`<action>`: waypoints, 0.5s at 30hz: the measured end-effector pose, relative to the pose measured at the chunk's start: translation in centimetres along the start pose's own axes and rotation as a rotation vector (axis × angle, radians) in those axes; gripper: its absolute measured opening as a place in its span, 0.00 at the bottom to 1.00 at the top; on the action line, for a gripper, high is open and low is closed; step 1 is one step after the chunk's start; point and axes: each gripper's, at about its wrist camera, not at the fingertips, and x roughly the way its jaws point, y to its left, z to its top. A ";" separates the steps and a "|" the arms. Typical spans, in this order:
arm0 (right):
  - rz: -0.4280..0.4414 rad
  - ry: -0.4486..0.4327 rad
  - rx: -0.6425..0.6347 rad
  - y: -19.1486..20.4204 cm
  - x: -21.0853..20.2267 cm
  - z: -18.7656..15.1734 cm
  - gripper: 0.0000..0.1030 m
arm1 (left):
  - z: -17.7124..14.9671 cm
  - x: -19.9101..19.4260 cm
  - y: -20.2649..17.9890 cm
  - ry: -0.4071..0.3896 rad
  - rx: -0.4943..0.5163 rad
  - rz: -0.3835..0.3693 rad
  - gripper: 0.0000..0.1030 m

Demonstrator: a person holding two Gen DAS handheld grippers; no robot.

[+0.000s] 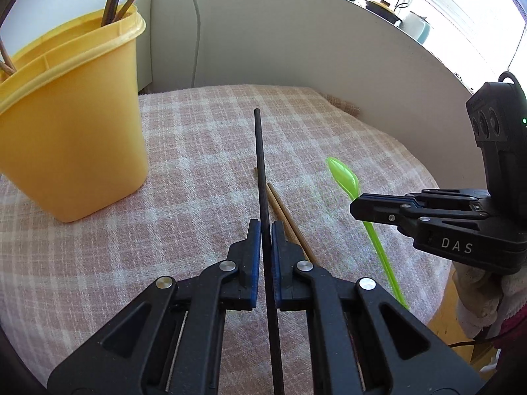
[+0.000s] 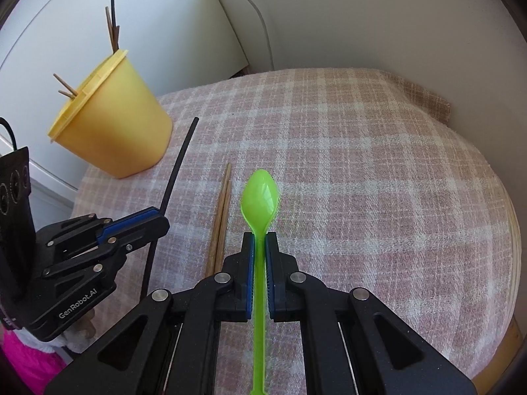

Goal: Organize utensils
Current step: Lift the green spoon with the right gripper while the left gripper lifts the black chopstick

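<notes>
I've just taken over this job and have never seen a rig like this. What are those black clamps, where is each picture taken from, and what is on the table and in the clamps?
The black clamps are two-finger grippers, one in each of a person's hands. Each carries a camera that looks along its own fingers, so each picture shows one gripper from behind and the other off to the side.

In the left wrist view, the left gripper is shut on a black chopstick. In the right wrist view, the right gripper is shut on a green spoon.

On the checked cloth lies a pair of wooden chopsticks. A yellow tub stands further back on the left, with more sticks in it.
</notes>
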 end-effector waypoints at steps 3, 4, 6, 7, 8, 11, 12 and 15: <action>-0.004 -0.038 -0.015 0.6 -1.4 0.0 0.05 | 0.1 -1.7 0.4 -0.037 -0.008 -0.015 0.04; -0.005 -0.053 -0.021 0.9 -1.8 0.0 0.05 | 0.1 -2.3 0.4 -0.050 -0.007 -0.019 0.04; -0.007 -0.081 -0.033 1.5 -2.6 0.1 0.05 | 0.1 -3.4 0.5 -0.073 -0.007 -0.024 0.04; -0.007 -0.093 -0.041 1.8 -3.0 0.0 0.05 | 0.0 -4.0 0.6 -0.086 -0.008 -0.027 0.04; -0.008 -0.105 -0.048 2.1 -3.4 0.0 0.05 | 0.0 -4.6 0.7 -0.097 -0.010 -0.031 0.04; -0.009 -0.142 -0.065 2.9 -4.2 0.2 0.05 | 0.1 -5.9 0.9 -0.130 -0.018 -0.039 0.04; -0.012 -0.153 -0.070 3.2 -4.5 0.3 0.05 | 0.0 -6.3 1.1 -0.141 -0.021 -0.042 0.04; -0.015 -0.188 -0.084 4.2 -5.2 0.1 0.05 | 0.0 -7.7 1.3 -0.178 -0.019 -0.041 0.03</action>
